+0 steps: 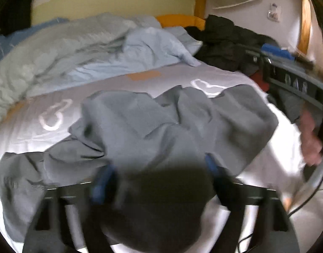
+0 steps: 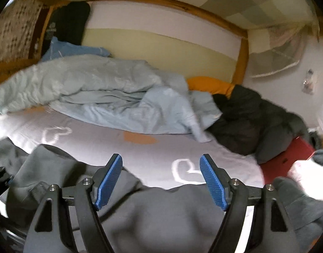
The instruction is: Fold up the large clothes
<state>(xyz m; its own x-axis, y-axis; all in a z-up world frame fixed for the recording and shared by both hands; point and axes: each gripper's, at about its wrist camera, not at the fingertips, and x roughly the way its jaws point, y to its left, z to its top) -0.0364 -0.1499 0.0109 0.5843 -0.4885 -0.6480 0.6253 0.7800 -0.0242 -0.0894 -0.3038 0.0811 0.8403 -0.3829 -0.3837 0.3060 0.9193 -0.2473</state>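
Dim, motion-blurred fisheye views with dark curved edges; glare whitens the bedsheet [image 1: 283,147] at right.

The bed [image 1: 140,84] is looked down upon steeply from the left wrist camera, set close above a crumpled grey garment [image 1: 161,126] that fills the lower frame between the jaws. From the right wrist camera a flatter line is taken across the same bed toward the wall [image 2: 161,42]. The grey garment, the pale blue duvet [image 1: 87,48] and the dark clothes pile [image 1: 224,42] are shared by both views.
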